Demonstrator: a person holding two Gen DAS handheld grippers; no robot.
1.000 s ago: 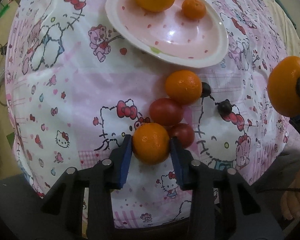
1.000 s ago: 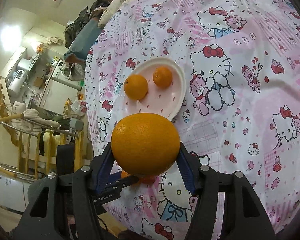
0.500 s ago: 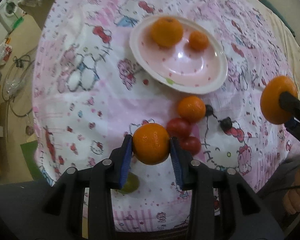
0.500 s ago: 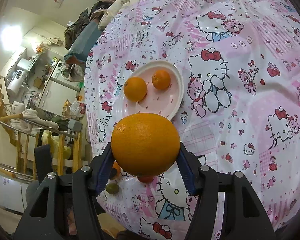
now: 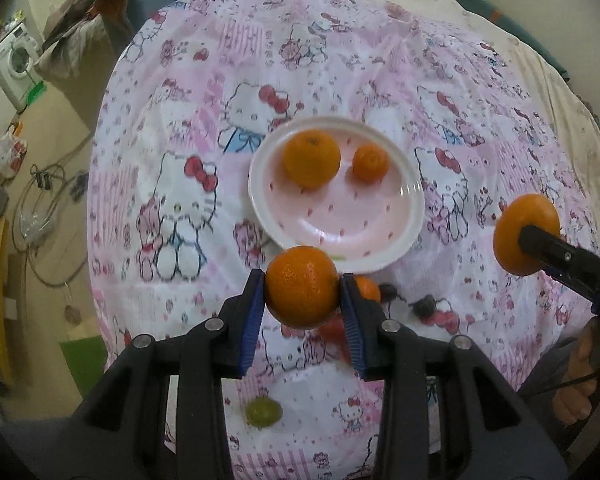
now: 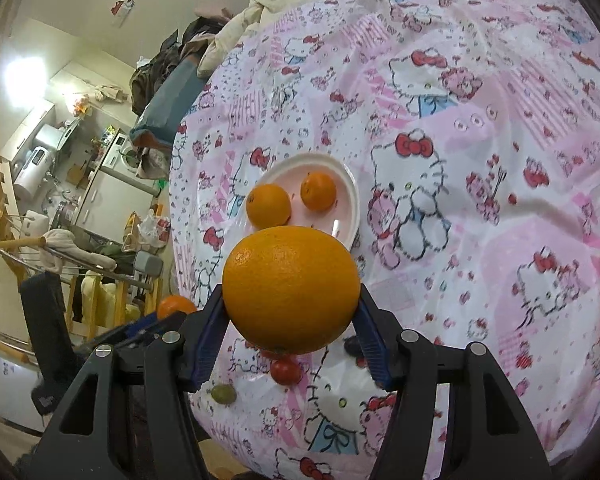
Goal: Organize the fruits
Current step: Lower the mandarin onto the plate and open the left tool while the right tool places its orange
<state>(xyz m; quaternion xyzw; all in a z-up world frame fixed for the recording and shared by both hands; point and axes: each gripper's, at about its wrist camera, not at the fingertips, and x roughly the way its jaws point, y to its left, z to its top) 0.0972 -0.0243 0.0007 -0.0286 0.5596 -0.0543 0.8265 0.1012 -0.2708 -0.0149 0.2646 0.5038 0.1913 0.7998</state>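
I hold a small round orange mandarin (image 5: 302,286) gripped between the left gripper (image 5: 303,300) fingers, above the near rim of the white-rimmed pink round plate (image 5: 380,256). My right gripper (image 6: 290,320) fingers clamp a large round orange (image 6: 291,289), also raised on the plate's near side.

Below the white pink-spotted plate (image 5: 414,216), red round fruits (image 5: 332,330) hide mostly behind the clamped orange mandarin (image 5: 302,286).

Two oranges (image 5: 311,157) on the plate (image 5: 396,248), tomatoes (image 6: 285,371) and grape (image 5: 264,411) nearer on the cloth (image 5: 172,160).
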